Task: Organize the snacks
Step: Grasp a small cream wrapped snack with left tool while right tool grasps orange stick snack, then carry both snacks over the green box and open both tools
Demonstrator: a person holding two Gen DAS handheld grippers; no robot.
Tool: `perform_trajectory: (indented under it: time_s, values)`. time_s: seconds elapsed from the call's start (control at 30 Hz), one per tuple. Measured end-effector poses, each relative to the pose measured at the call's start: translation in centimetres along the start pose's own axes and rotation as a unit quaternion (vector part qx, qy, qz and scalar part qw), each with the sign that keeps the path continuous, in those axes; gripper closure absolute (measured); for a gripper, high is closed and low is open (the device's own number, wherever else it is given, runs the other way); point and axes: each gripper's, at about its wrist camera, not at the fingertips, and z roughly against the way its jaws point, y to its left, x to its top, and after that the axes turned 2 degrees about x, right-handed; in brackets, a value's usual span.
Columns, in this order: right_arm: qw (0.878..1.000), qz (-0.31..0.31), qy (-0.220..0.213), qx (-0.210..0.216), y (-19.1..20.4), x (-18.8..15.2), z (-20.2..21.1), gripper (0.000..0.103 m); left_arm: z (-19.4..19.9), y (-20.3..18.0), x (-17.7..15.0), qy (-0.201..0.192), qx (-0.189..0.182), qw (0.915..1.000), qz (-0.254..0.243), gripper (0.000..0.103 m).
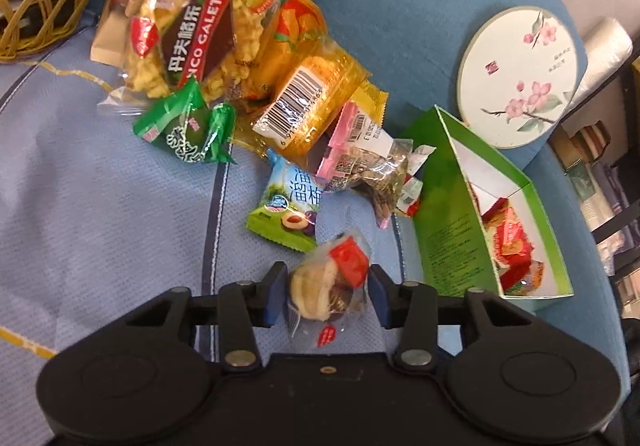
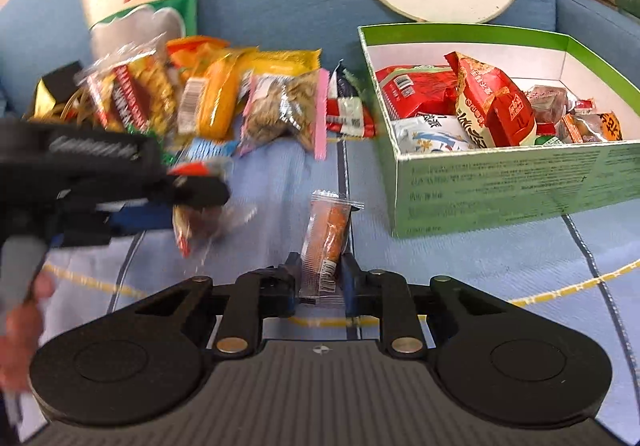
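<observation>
Between the fingers of my left gripper [image 1: 328, 298] lies a clear-wrapped pastry [image 1: 320, 294] with a red label, resting on the pale blue cloth [image 1: 100, 206]. The jaws stand a little apart from it, open. In the right wrist view the same gripper [image 2: 192, 206] comes in blurred from the left, held by a hand [image 2: 20, 326]. My right gripper [image 2: 322, 274] is shut on the near end of a slim orange snack stick [image 2: 326, 238] lying on the cloth. To the right stands the green box [image 2: 500, 182], filled with several red and white packets.
A heap of loose snacks sits behind: a galette bag [image 1: 188, 34], an orange barcode pack [image 1: 312, 102], a green candy [image 1: 188, 126], a plum packet [image 1: 288, 206] and a seed bag [image 2: 280, 106]. A round flowered fan [image 1: 520, 74] leans on the blue sofa back. A wicker basket [image 1: 36, 6] is far left.
</observation>
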Motion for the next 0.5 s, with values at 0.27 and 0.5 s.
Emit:
perform_trajectory:
  time_s: [0.27, 0.5]
  values:
    - [1.000, 0.016, 0.003, 0.010, 0.7, 0.0, 0.7, 0.067, 0.3, 0.2, 0.4, 0.001, 0.006, 1.0000, -0.004, 0.084]
    - [0.999, 0.041, -0.015, 0.021, 1.7, 1.5, 2.2, 0.067, 3.1, 0.3, 0.5, -0.027, -0.010, 0.9995, 0.010, 0.084]
